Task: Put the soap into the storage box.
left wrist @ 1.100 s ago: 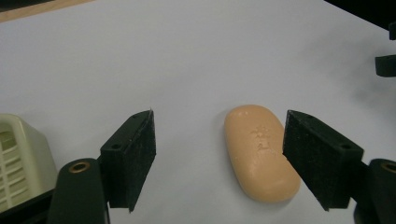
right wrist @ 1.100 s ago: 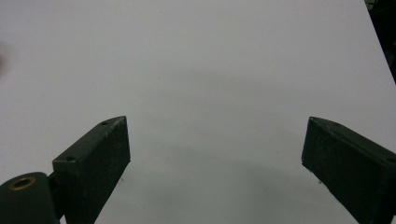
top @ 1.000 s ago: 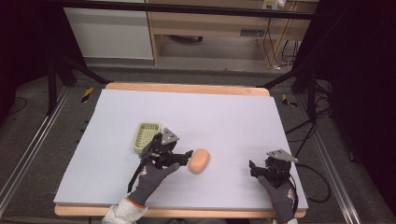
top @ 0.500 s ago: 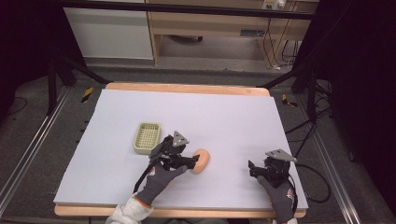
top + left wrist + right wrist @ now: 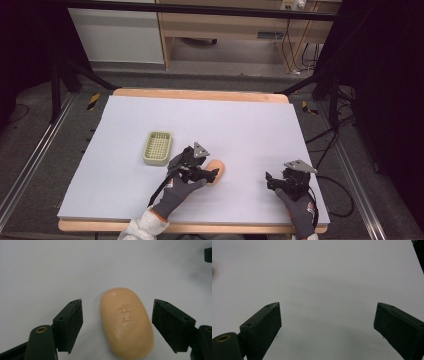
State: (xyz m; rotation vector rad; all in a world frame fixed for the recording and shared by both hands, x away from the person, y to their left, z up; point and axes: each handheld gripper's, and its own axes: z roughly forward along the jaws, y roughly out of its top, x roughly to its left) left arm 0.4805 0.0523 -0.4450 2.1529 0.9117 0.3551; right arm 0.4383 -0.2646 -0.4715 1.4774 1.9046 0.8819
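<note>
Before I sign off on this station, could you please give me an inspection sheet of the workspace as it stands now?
Surface: pale sheet over a wooden table, flat, no stains seen.
Job's things: peach soap bar lying flat with its stamped face up; green slotted soap dish to its left, nothing in it.
Clutter: nothing seen.
Grippers: left gripper open, jaws either side of the soap bar with gaps on both sides; right gripper open over bare sheet.
Cables: black cable trailing from the right gripper past the table's right edge.
Surroundings: wooden cabinet behind the table, dark stand legs on the floor.
</note>
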